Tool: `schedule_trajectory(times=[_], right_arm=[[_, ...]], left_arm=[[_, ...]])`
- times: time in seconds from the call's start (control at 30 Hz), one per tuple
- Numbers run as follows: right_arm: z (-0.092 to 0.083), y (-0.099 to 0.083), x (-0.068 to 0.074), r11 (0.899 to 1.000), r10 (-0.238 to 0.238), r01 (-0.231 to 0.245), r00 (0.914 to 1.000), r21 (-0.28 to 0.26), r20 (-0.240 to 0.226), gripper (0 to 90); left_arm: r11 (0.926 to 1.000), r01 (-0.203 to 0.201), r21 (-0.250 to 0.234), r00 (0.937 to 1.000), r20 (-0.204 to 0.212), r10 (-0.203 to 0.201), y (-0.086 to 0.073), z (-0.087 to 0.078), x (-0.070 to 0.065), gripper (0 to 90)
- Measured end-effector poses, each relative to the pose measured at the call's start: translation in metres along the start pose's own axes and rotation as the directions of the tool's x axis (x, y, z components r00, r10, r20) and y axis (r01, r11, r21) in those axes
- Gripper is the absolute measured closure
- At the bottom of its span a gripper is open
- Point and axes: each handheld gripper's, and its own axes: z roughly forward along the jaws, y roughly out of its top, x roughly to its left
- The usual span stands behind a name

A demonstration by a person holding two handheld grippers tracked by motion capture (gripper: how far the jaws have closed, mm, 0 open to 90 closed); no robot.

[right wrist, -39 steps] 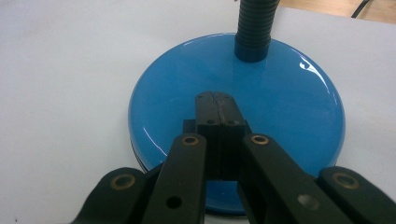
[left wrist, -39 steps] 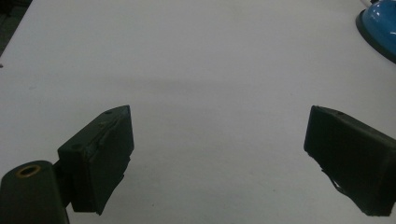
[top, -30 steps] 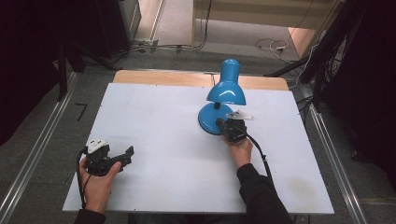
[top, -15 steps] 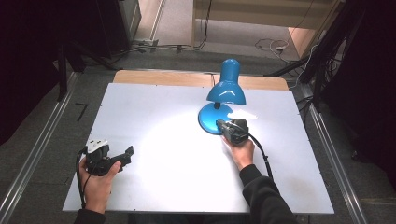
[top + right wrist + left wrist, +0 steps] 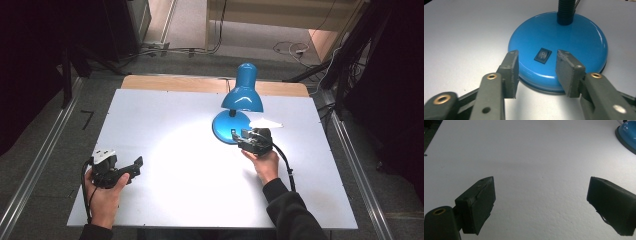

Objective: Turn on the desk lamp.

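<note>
Where right gripper (image 5: pixel 537 72) gapes: glossy round lamp base (image 5: pixel 579 42), rectangular switch (image 5: pixel 543 55).

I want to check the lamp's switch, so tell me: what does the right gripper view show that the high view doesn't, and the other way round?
The right gripper view alone makes out the small black rocker switch on the blue lamp's round base, framed between the right gripper's open jaws, which have just been opening with nothing between them.

The high view alone shows the blue metal lampshade, the bright pool of light on the white table, and the left gripper far from the lamp.

Both show the base, the right gripper at it, and the table.
</note>
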Motion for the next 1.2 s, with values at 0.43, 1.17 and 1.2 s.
schedule_trajectory(times=[0.43, 1.17, 1.2], right_arm=[[-0.017, -0.01, -0.005, 1.0, 0.003, -0.003, 1.0, -0.007, 0.002, 25.1], [-0.045, -0.018, -0.011, 1.0, -0.018, 0.017, 0.9997, -0.012, -0.017, 22.5], [-0.046, -0.018, -0.012, 1.0, -0.019, 0.019, 0.9997, -0.014, -0.014, 22.4]], left_arm=[[1.0, -0.006, 0.004, 1.0, 0.001, 0.006, 0.0, 0.0, 0.0, 8.6], [1.0, -0.005, -0.001, 1.0, -0.004, 0.005, 0.0, 0.0, 0.0, 8.6], [1.0, -0.004, -0.001, 1.0, -0.004, 0.004, 0.0, 0.0, 0.0, 8.6]])
